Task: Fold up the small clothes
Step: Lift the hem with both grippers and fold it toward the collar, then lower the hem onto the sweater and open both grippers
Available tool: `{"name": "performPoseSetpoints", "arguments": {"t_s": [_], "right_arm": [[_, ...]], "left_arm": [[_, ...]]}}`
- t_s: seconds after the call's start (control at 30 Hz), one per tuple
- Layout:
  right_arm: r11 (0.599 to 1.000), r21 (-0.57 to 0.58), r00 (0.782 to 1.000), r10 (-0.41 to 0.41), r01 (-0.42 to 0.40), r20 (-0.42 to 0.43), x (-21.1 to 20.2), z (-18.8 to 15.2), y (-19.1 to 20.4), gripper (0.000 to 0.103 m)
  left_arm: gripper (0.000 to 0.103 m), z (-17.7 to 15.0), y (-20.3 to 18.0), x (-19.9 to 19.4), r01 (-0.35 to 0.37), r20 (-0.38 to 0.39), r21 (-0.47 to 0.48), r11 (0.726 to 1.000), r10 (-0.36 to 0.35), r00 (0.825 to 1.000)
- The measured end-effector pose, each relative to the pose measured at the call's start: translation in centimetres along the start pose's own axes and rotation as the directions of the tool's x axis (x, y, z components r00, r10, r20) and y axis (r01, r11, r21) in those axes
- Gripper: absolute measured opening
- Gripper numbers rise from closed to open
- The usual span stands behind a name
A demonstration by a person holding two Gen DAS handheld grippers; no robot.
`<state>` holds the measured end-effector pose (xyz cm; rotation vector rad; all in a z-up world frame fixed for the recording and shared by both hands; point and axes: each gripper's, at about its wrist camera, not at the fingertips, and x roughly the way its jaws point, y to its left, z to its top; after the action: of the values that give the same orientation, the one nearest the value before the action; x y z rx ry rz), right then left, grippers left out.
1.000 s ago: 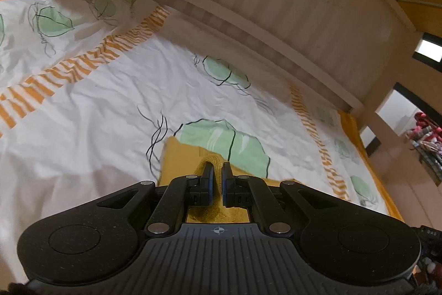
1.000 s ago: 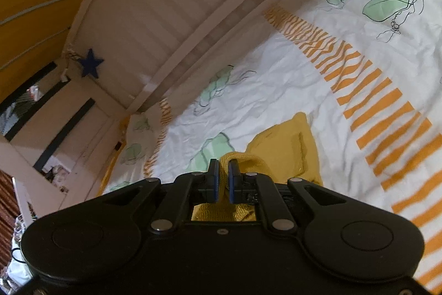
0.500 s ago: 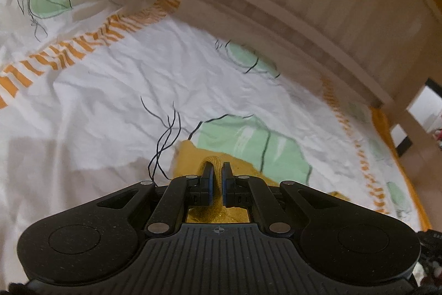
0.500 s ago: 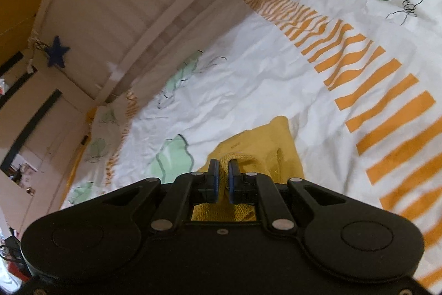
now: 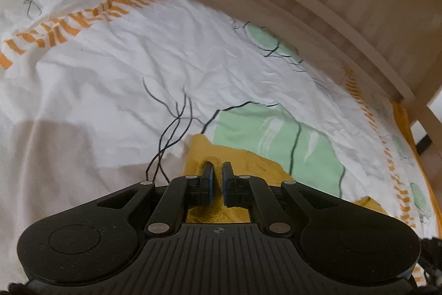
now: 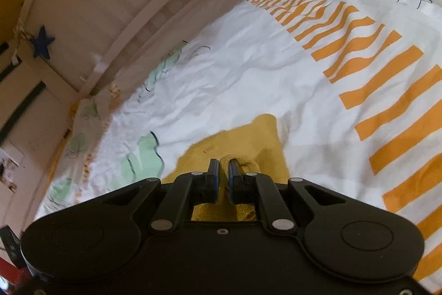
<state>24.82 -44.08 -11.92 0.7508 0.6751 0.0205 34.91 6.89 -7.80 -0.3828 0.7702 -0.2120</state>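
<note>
Both tongs lowered, gripping yellow garment point(image 5: 257, 165)

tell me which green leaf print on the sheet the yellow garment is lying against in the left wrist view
The big green leaf just ahead of the left gripper: the yellow garment overlaps its lower edge. The smaller leaves near the bed rail lie apart from it.

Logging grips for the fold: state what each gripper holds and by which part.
Both hold the yellow garment. The left gripper pinches a bunched ribbed edge; the right gripper pinches a ribbed band at its edge. Which part of the garment cannot be told.
</note>
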Motion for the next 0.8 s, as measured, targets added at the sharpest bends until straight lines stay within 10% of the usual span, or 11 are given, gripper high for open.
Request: {"name": "performPoseSetpoints", "arguments": {"t_s": [0.53,0.8], "right_arm": [[0.997,-0.066,0.996,-0.041,0.046,0.077,-1.3,0.7,0.1,0.054],[0.947,-0.309,0.99,-0.049,0.088,0.131,-3.2,0.2,4.8,0.056]], "left_arm": [[0.035,0.9,-0.9,-1.0,-0.071,0.073,0.07,0.995,0.066,0.995],[0.035,-2.8,-7.0,-2.7,0.028,-0.007,0.393,0.919,-0.027,1.0]]}}
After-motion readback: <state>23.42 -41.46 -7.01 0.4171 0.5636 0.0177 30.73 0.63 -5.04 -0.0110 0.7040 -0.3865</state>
